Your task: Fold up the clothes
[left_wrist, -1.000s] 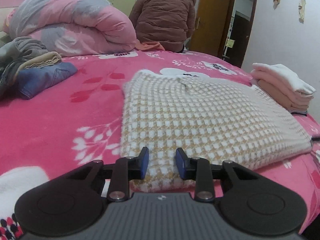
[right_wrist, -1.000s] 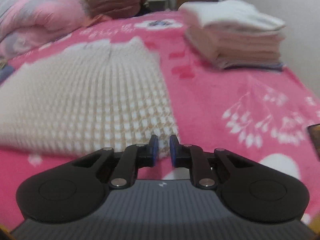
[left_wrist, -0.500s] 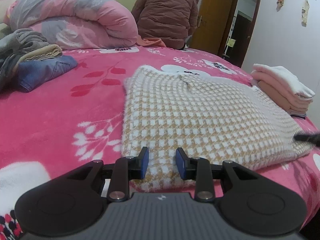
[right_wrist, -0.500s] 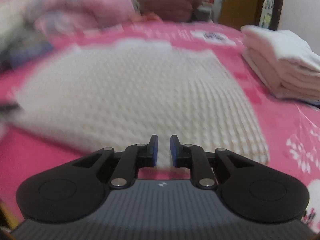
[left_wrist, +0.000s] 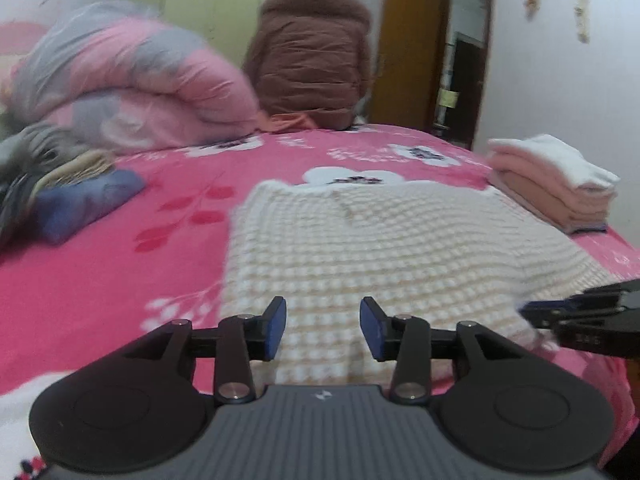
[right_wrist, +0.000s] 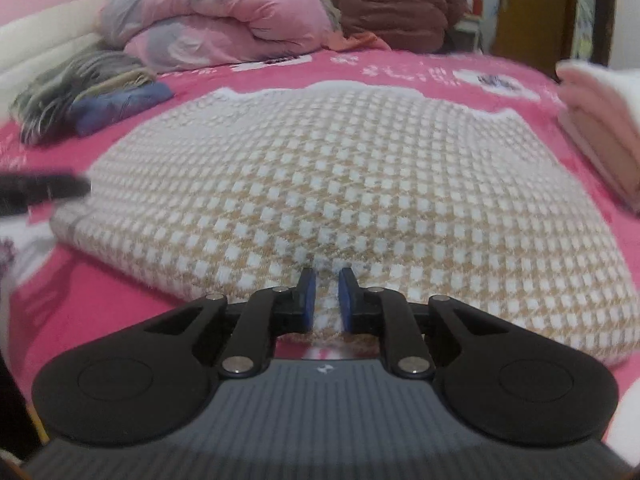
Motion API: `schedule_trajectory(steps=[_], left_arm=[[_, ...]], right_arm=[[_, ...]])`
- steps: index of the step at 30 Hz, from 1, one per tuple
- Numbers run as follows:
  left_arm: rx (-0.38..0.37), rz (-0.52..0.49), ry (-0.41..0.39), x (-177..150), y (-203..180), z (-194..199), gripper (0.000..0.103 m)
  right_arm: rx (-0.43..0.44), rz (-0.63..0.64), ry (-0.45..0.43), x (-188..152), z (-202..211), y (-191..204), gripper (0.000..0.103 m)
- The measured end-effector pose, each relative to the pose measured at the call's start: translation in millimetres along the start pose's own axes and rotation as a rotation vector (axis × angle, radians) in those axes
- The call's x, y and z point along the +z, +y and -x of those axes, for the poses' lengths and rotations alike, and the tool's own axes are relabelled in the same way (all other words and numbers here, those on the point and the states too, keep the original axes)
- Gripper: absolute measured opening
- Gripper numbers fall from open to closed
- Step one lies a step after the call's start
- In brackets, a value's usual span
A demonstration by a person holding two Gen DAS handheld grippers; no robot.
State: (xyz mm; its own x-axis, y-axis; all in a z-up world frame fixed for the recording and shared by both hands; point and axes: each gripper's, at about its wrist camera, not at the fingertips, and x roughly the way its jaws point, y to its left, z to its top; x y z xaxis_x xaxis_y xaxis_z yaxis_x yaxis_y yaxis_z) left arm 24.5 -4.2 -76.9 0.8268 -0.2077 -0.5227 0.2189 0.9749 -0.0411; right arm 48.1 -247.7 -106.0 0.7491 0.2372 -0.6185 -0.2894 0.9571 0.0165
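Where containers might be listed, I count only a bed (left_wrist: 100, 280) under a pink floral cover, bearing all items. Rolled pink-and-grey quilt (left_wrist: 132, 92), far left. Unsorted clothes heap (right_wrist: 92, 88), left. Folded pink-and-white stack (left_wrist: 556, 184), right. Brown padded coat (left_wrist: 312, 52) beyond; wooden door (left_wrist: 412, 44) behind. Checked beige-and-white sweater (right_wrist: 340, 184): centre, lying flat, folded to a rectangle. My left gripper (left_wrist: 323, 328): jaws opening, empty, over its near edge. My right gripper (right_wrist: 325, 300): narrowly parted, over its near hem, whether pinching I cannot tell.
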Motion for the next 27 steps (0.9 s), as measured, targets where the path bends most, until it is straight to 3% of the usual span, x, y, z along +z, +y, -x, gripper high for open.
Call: schedule_trajectory(steps=[3,6,7,10,12,16,19,21,22,24,27], left_arm=[[0.047,-0.031,0.081,-9.6,-8.2,-19.8,0.046],[0.052,-0.027,0.069,-13.2,-8.4,-19.6,0.046],[0.052,-0.026,0.069,-13.5,-8.1,-19.6,0.046],[0.052,-0.027,0.071,-14.4,-6.9,-20.6,0.047],[0.049,-0.036,0.07,-14.3,-6.1,-19.4,0.047],[0.038,-0.023,0.064,-15.1,-3.1,-19.8,0.047],[0.042,-0.03,0.054,-17.6,-4.0,-19.6,0.047],[0.036,-0.031,0.054,-18.1,-3.7,-19.6,0.05],[0.033,-0.031,0.054,-18.3,-3.5,-19.7,0.05],[0.034,-0.05,0.054,-18.1,-4.3,-17.4,0.051],[0.024,-0.044,0.05,-18.9,-2.1,-15.9,0.051]], right_arm=[[-0.035,0.025,-0.038,6.3,12.3,13.3,0.012],[0.043,0.104,-0.183,9.1,41.2,40.8,0.013],[0.067,0.118,-0.19,8.3,42.5,48.0,0.013],[0.081,0.099,-0.082,-8.8,5.9,54.8,0.013],[0.089,0.08,-0.118,-19.8,-3.9,52.1,0.013],[0.109,-0.007,-0.091,4.1,14.7,51.1,0.015],[0.152,0.05,-0.188,7.4,34.0,63.2,0.015],[0.167,0.055,-0.138,1.1,20.9,68.8,0.014],[0.161,0.044,-0.073,-6.9,2.7,69.5,0.014],[0.164,0.028,-0.1,-20.3,-9.3,67.0,0.014],[0.186,-0.04,-0.086,-6.8,3.2,66.1,0.016]])
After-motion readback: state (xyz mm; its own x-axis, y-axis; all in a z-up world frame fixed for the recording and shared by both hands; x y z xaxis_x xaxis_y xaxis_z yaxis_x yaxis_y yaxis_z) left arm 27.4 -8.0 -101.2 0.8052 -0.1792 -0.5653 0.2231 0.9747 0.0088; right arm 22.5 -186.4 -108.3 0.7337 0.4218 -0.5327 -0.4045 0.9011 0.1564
